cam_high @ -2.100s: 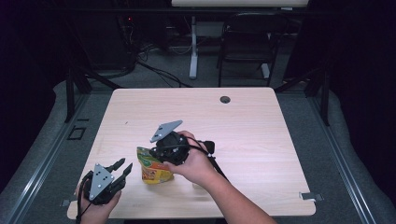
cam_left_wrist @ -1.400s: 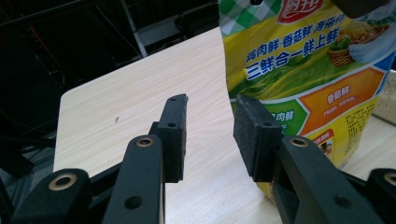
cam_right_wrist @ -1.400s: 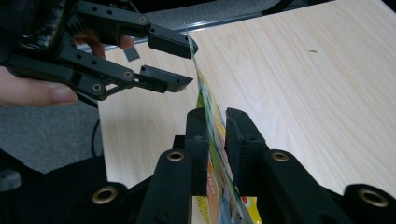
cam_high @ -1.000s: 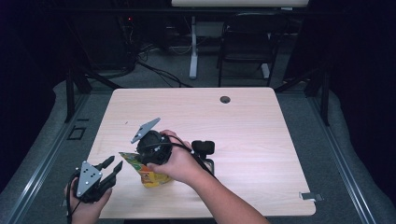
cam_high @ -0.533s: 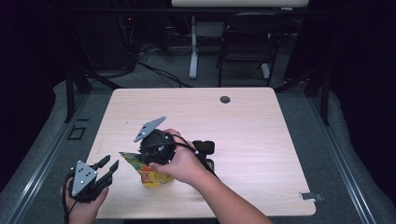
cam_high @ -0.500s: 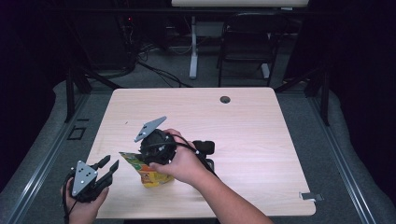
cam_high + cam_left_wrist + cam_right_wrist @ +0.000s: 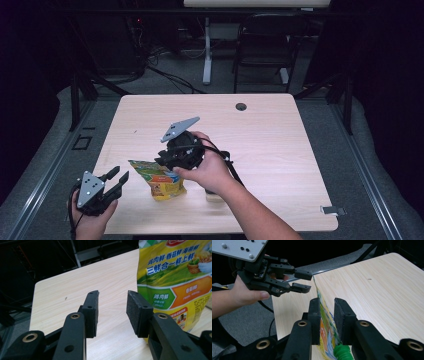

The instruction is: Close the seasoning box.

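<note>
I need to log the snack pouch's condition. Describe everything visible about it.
The snack pouch is a glossy yellow and green bag with orange panels, white Chinese lettering and food pictures. It stands upright near the front left part of the table, its top edge pinched between the jaws of the right gripper. The left gripper waits beside it, jaws open, not touching.

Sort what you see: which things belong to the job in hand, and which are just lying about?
In the job: pouch; right claw, closed on its top edge; left claw, open beside it.
Lying about: chair; table's grommet hole.
</note>
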Action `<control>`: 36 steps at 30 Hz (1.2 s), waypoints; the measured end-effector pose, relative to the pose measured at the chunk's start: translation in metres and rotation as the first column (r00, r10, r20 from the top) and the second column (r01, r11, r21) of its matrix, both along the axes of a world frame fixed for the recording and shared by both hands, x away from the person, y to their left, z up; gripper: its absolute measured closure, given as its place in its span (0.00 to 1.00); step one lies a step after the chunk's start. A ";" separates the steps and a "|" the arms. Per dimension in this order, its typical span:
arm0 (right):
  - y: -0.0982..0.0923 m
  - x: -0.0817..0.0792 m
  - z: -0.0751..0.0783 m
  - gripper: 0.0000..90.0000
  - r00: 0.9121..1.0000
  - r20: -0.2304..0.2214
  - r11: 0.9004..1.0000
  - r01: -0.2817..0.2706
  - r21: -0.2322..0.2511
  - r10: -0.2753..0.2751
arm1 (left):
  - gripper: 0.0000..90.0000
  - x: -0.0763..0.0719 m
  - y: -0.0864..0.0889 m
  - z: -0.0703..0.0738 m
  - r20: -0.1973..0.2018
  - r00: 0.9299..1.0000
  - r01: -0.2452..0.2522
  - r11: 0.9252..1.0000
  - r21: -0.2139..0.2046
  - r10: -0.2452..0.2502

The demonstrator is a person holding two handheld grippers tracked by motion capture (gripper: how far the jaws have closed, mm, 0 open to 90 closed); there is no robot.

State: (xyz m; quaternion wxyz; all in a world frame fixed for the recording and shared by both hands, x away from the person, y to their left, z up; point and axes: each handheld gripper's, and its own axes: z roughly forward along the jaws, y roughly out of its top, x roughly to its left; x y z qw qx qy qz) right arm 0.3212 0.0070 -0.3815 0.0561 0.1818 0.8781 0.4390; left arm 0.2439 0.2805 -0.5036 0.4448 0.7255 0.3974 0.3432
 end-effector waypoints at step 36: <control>-0.111 0.012 0.011 0.77 0.961 0.079 0.962 0.259 0.083 -0.265 | 0.69 -0.001 0.006 -0.002 0.000 0.999 -0.036 0.999 0.014 0.036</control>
